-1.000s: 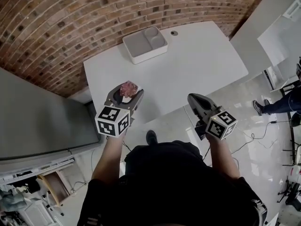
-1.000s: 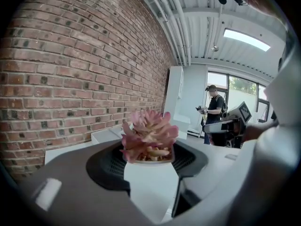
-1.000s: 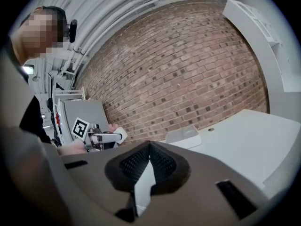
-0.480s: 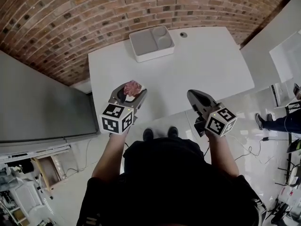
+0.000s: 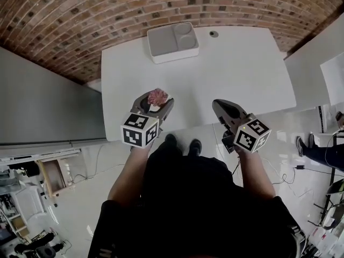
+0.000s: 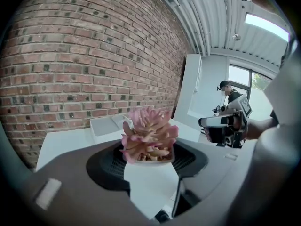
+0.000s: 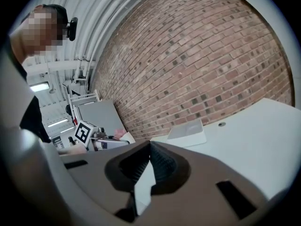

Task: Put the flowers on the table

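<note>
Since a second ago, both claws have travelled forward and slightly down, and the table [image 5: 236, 74] now sits square ahead with its near edge right at my feet. The left claw [image 5: 156, 102] stays clenched on the small white pot [image 6: 149, 173] of the pink flowers [image 6: 148, 138], upright, pads against both sides of the pot. The flowers now hang above the table's near left portion, not yet resting on it. The right claw [image 7: 150, 147] is closed with nothing between its tips, beyond the near edge. The white tray [image 5: 172, 42] stands well apart at the far side. I judge that lowering and release remain.
</note>
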The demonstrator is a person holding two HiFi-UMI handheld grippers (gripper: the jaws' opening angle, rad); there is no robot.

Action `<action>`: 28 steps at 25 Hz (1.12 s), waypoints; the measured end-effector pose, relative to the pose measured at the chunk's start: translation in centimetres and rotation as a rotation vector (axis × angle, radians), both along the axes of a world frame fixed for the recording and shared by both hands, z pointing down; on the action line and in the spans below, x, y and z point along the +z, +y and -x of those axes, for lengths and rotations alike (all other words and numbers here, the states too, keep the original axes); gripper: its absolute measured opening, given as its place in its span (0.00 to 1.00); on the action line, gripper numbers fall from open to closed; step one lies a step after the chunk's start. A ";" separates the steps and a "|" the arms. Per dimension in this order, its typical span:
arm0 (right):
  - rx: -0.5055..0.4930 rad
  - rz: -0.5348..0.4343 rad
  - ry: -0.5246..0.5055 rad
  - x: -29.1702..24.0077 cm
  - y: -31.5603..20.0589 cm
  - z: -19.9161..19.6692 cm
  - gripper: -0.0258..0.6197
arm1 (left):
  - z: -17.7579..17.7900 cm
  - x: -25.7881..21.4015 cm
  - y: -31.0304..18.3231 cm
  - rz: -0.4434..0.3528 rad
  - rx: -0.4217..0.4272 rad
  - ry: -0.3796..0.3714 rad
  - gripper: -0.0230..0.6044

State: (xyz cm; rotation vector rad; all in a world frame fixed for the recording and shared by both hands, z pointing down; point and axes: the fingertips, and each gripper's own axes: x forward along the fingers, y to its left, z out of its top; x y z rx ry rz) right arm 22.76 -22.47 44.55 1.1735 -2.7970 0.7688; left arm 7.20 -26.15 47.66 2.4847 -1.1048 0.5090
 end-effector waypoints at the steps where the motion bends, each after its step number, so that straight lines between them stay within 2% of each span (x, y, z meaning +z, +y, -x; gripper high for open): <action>1: -0.005 0.005 -0.001 0.3 -0.1 0.0 0.05 | -0.2 0.4 -0.3 0.002 0.000 -0.006 0.46; 7: 0.040 0.072 -0.009 2.0 -1.9 -1.1 0.05 | -1.3 3.7 -2.5 0.031 0.041 -0.026 0.46; 16: 0.022 0.137 0.029 4.3 -4.8 0.6 0.05 | -1.7 10.0 -5.6 0.101 0.079 -0.011 0.46; 28: 0.041 0.196 0.068 6.4 -5.3 1.9 0.05 | -1.7 18.1 -7.1 0.181 0.141 -0.032 0.46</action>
